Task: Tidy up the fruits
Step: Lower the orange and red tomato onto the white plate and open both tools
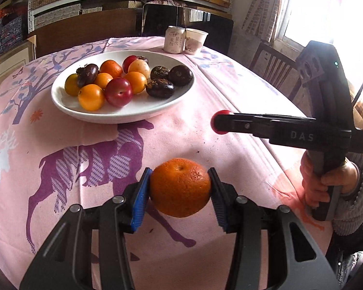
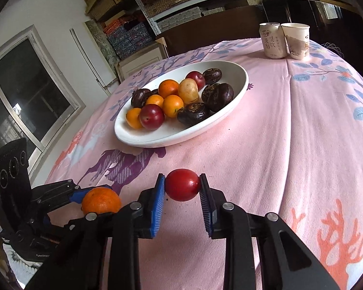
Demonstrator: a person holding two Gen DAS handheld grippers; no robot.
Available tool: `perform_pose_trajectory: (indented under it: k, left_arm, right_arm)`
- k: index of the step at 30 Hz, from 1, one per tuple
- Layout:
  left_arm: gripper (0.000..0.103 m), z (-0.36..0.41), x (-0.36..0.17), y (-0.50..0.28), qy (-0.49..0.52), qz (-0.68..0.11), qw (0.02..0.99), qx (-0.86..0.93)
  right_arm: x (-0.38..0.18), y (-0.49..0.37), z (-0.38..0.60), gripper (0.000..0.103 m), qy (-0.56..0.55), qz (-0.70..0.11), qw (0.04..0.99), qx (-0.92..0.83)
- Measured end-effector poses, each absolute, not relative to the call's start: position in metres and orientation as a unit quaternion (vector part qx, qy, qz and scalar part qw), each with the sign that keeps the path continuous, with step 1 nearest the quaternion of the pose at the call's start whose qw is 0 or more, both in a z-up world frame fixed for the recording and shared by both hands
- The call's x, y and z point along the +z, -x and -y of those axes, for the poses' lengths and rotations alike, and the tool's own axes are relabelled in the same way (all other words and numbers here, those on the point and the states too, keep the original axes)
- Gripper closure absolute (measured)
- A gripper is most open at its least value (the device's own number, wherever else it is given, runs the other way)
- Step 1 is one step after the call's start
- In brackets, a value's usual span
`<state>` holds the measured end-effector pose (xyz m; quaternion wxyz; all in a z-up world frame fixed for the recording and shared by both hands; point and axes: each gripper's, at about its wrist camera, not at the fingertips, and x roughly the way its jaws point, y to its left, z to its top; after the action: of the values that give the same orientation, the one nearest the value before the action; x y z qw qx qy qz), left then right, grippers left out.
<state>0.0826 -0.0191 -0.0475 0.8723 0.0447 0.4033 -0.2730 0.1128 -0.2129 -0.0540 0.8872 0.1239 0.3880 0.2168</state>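
My left gripper (image 1: pixel 179 172) is shut on an orange (image 1: pixel 180 187), held a little above the pink tablecloth at the near side of the table. To its right, my right gripper (image 2: pixel 182 178) is shut on a small red plum (image 2: pixel 182 188), whose tip also shows in the left wrist view as a red plum (image 1: pixel 221 120). Beyond both grippers sits a white plate (image 1: pixel 67 104) with several oranges, two red plums, a pale yellow fruit and several dark wrinkled fruits. In the right wrist view the held orange (image 2: pixel 101 200) shows at the lower left.
A drink can (image 1: pixel 174 39) and a paper cup (image 1: pixel 196 41) stand together at the table's far edge. A wooden chair (image 1: pixel 276 65) stands beyond the table's right side. A person's hand (image 1: pixel 326 186) in a grey sleeve grips the right tool's handle.
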Motion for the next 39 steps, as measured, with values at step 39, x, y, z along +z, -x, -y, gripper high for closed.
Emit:
perform_pose_trajectory:
  k: [39]
  left_arm:
    - [0.024, -0.02, -0.004, -0.333, 0.006, -0.368, 0.92, -0.137]
  right_arm:
    - [-0.003, -0.327, 0.172, 0.05, -0.088, -0.374, 0.908, 0.167]
